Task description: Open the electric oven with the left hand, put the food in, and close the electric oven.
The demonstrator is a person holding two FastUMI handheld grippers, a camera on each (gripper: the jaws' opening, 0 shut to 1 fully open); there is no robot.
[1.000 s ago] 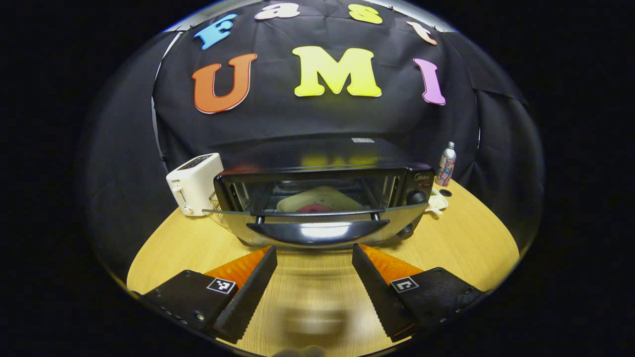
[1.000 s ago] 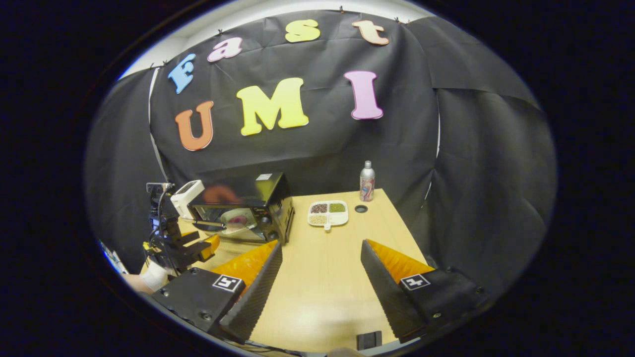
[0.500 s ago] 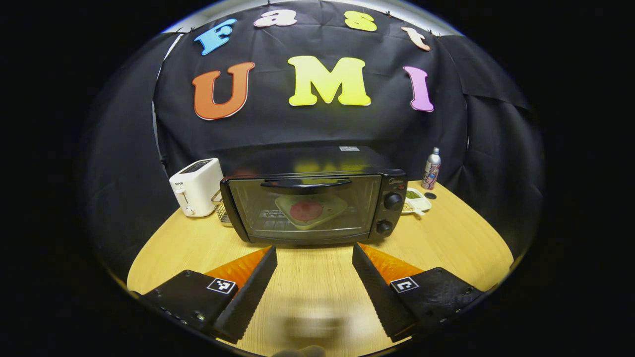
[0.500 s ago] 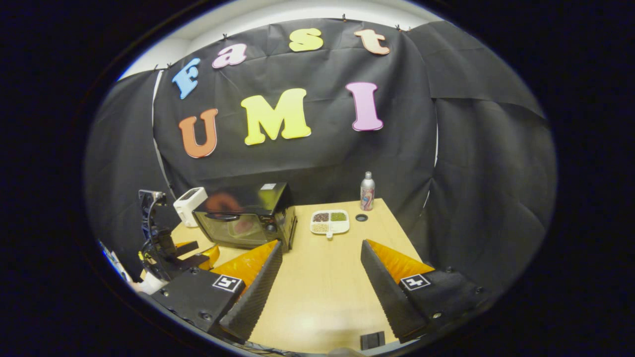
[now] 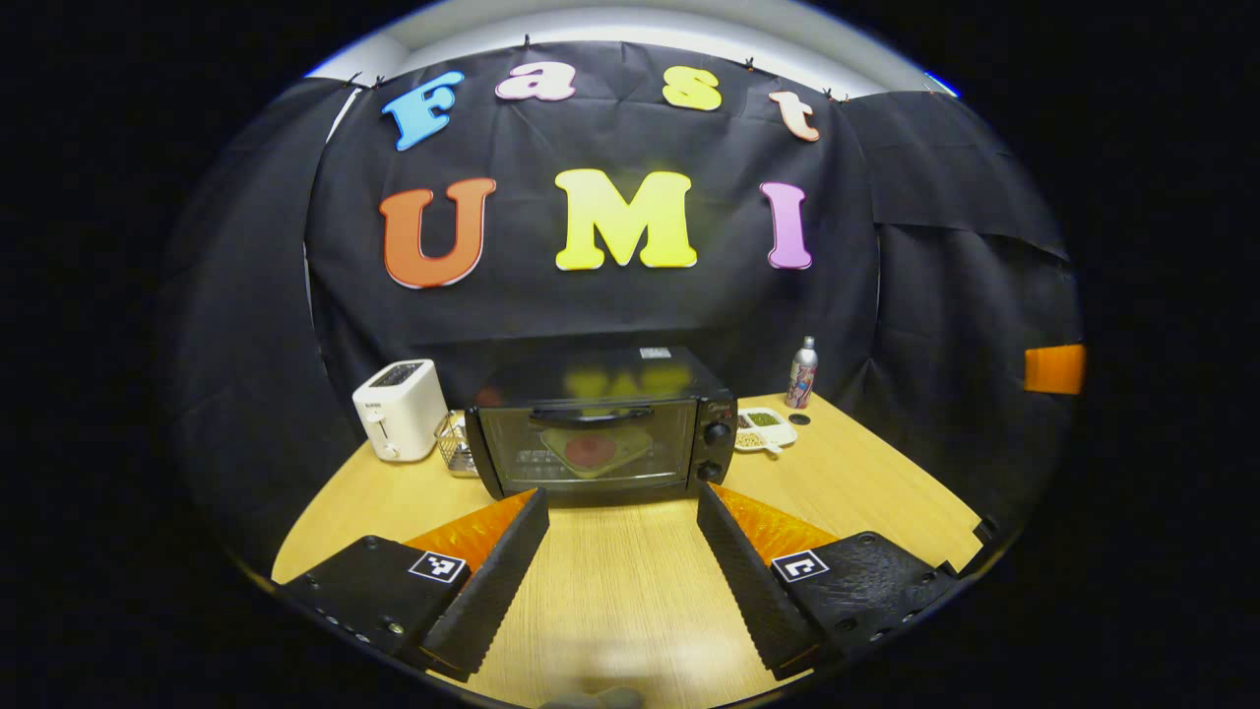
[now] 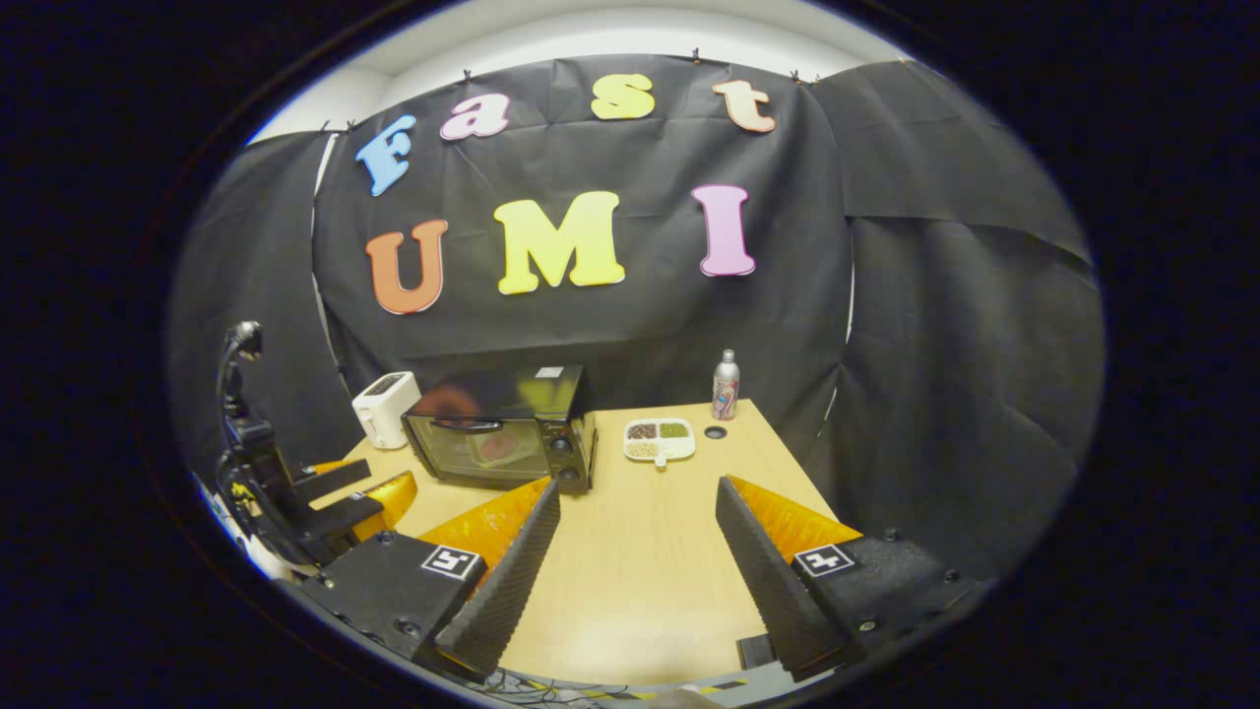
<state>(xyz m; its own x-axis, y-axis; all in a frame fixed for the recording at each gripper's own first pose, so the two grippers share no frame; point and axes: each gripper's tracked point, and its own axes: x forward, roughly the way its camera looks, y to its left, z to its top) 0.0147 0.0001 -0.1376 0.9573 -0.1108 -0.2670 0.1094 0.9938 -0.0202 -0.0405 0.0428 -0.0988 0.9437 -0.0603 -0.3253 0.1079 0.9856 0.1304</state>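
The oven (image 5: 602,448) is shut with the food (image 5: 589,450) inside, so both my grippers (image 5: 622,551) (image 6: 638,561) hang open, holding nothing.

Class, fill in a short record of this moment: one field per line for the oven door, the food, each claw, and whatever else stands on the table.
oven door: electric oven shut, handle along the top edge
food: plate with a red piece inside, seen through the glass
left claw: open, holding nothing, facing the oven
right claw: open, holding nothing, above the table
also on table: white toaster, divided snack dish, bottle
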